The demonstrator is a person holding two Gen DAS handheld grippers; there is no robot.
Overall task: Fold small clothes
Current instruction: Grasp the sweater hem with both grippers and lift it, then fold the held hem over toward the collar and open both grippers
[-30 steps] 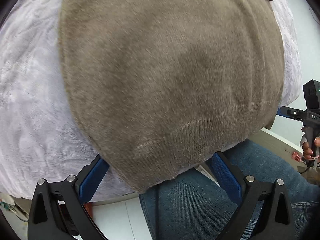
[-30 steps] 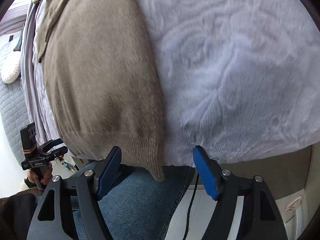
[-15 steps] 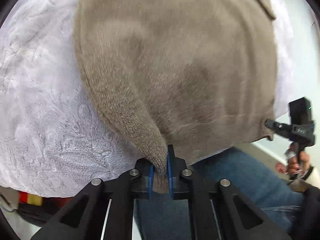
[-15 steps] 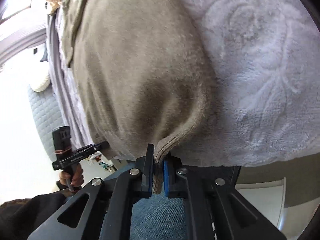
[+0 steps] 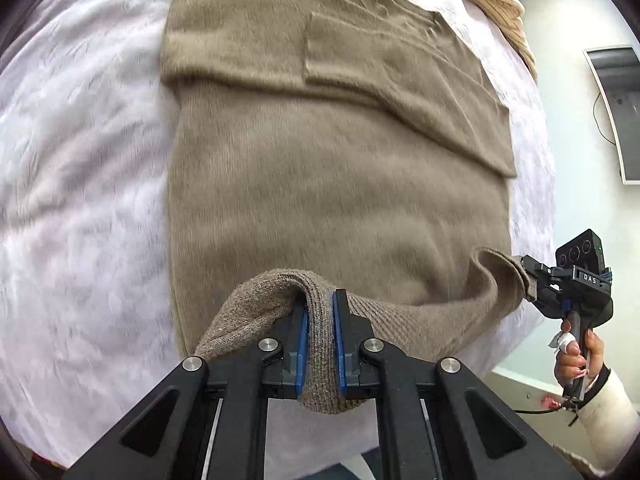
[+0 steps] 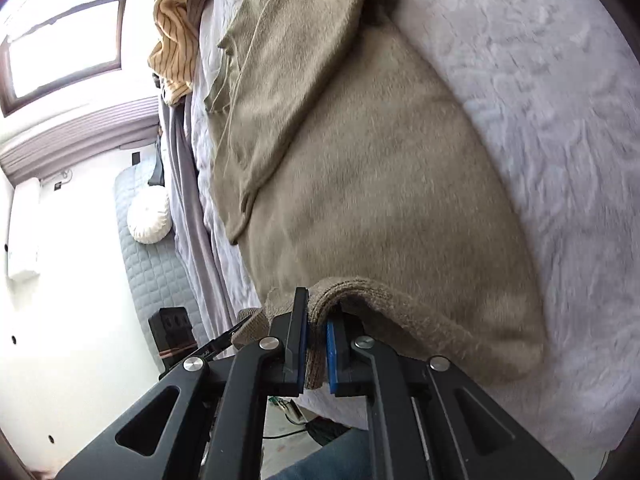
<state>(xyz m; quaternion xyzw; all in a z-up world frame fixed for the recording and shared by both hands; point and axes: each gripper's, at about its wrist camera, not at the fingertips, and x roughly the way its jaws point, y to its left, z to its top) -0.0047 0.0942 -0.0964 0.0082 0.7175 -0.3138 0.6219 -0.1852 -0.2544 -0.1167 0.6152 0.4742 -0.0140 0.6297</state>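
Note:
A taupe knit sweater (image 5: 340, 168) lies flat on a pale lilac fleece blanket (image 5: 80, 200), sleeves folded across its chest. My left gripper (image 5: 320, 312) is shut on the ribbed hem at its near left corner, lifting it off the blanket. In the same view my right gripper (image 5: 530, 276) pinches the hem's other corner at the right, held by a hand (image 5: 576, 364). In the right wrist view the right gripper (image 6: 316, 328) is shut on the ribbed hem of the sweater (image 6: 360, 184), and the left gripper (image 6: 236, 330) shows small at the hem's far corner.
A yellow striped garment (image 6: 176, 36) lies bunched at the far end of the blanket (image 6: 540, 120). A grey quilted headboard (image 6: 148, 276) with a round white cushion (image 6: 150, 218) stands to the left, under a window (image 6: 64, 40). A wall screen (image 5: 616, 112) hangs at right.
Both grippers closed on the hem corners, which lay between open jaws a second ago. Both have since pulled back and up, so the whole sweater now shows and the hem is raised.

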